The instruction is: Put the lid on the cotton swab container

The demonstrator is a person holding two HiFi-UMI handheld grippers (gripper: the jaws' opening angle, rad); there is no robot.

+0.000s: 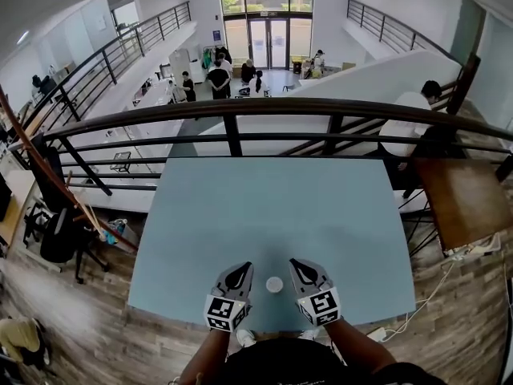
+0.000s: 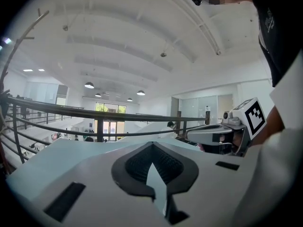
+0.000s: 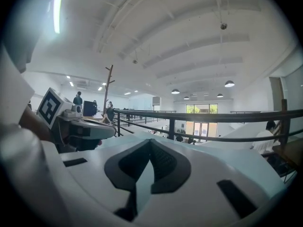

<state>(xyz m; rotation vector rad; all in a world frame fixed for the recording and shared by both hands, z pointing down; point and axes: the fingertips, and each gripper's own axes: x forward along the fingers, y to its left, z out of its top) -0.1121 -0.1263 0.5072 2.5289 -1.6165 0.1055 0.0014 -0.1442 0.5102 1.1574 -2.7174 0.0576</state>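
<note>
A small white round container [image 1: 274, 284] stands on the pale blue table [image 1: 272, 207] near its front edge; from above I cannot tell the lid from the body. My left gripper [image 1: 243, 268] hovers just left of it, and its jaws [image 2: 152, 145] are shut with nothing between them. My right gripper [image 1: 295, 263] hovers just right of it, and its jaws [image 3: 150, 142] also meet at the tip, empty. Each gripper view shows the other gripper to its side, the right gripper [image 2: 213, 134] and the left gripper [image 3: 90, 129]. The container is hidden in both gripper views.
A dark metal railing [image 1: 240, 111] runs along the table's far edge, with a drop to a lower floor behind it. A brown wooden desk [image 1: 465, 203] stands to the right, with a seated person [image 1: 413, 119] beyond it. An office chair [image 1: 60, 235] stands at the left.
</note>
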